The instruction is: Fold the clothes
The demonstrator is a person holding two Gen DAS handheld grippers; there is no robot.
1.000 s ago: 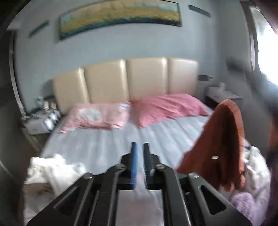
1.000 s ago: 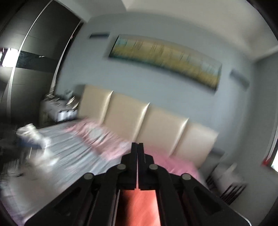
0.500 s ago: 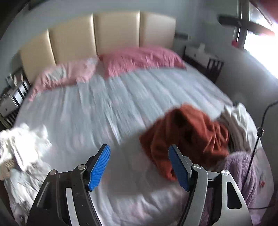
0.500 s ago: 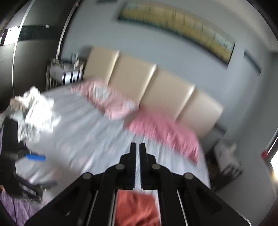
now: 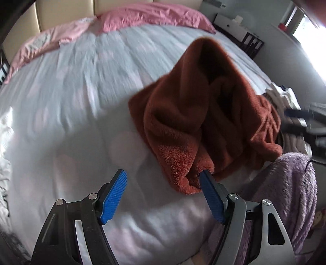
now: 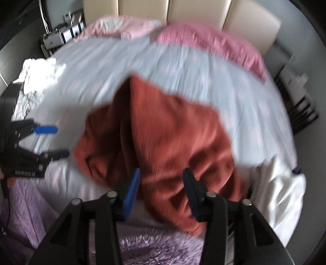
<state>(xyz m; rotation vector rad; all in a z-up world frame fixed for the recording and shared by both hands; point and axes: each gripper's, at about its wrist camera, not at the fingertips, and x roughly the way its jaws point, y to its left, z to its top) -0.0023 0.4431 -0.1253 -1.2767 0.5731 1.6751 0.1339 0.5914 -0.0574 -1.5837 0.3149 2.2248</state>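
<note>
A rust-red fleece garment (image 5: pixel 203 114) lies crumpled on the pale bed sheet (image 5: pixel 71 97), right of centre in the left wrist view. My left gripper (image 5: pixel 165 189) is open; its right pad touches the garment's near hem and nothing sits between the pads. In the right wrist view the same garment (image 6: pixel 163 142) spreads across the middle of the bed. My right gripper (image 6: pixel 161 189) hangs open just above its near edge, holding nothing. The left gripper (image 6: pixel 49 140) shows at that view's left edge.
Two pink pillows (image 5: pixel 130 18) lie against a beige headboard (image 6: pixel 203 12). A purple fluffy garment (image 5: pixel 291 187) sits at the bed's near right, white clothes (image 6: pixel 38 71) at the left side, more white fabric (image 6: pixel 281 187) on the right. Nightstands (image 6: pixel 61 36) flank the bed.
The right gripper went from shut on the red garment to open; the garment dropped onto the bed. The left gripper opened and lowered toward the garment's hem. Both cameras tilted down to the bed.
</note>
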